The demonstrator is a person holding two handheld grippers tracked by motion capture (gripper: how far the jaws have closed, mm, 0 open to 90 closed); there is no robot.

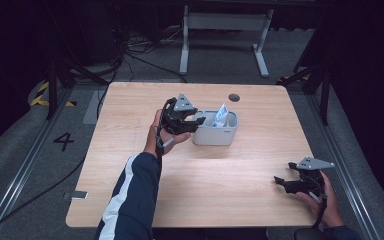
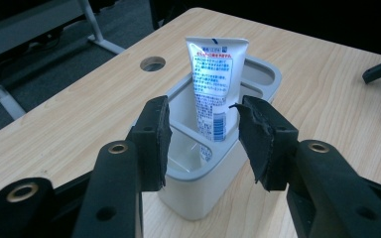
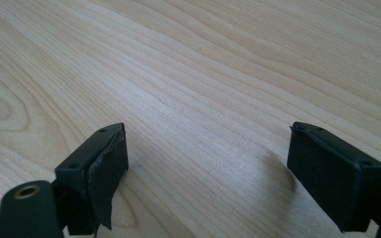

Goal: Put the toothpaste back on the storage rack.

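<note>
Toothpaste tube (image 2: 213, 84), one of its kind on the table, stands upright in the far compartment of a single pale grey plastic organizer (image 2: 198, 191), its flat crimped end up and its printed white face toward the left gripper's camera. The bin has a divider across it, and the nearer compartment shows no contents.

Two hand-held grippers are at work. One light wooden table (image 1: 130, 150) carries everything; a round cable hole (image 1: 234, 97) sits in its far edge area, just beyond the bin. Grey carpeted floor surrounds the table, with a white metal frame (image 1: 225, 30) standing beyond it, loose black cables on the floor at the far left, yellow-and-black hazard tape at the left edge and a figure four marked on the floor.

At centre, the left gripper (image 1: 198, 121) hangs just beside the organizer's left wall, held by a hand (image 1: 162, 135) whose dark sleeve with a white stripe reaches in from the bottom. Its jaws stand apart with the bin's near corner between them in the left gripper view, and the pads touch neither the bin nor the tube.

At the near right corner, the right gripper (image 1: 278, 181) sits low over bare wood, well apart from the bin, pointing left. Its jaws are spread wide with nothing between them.
</note>
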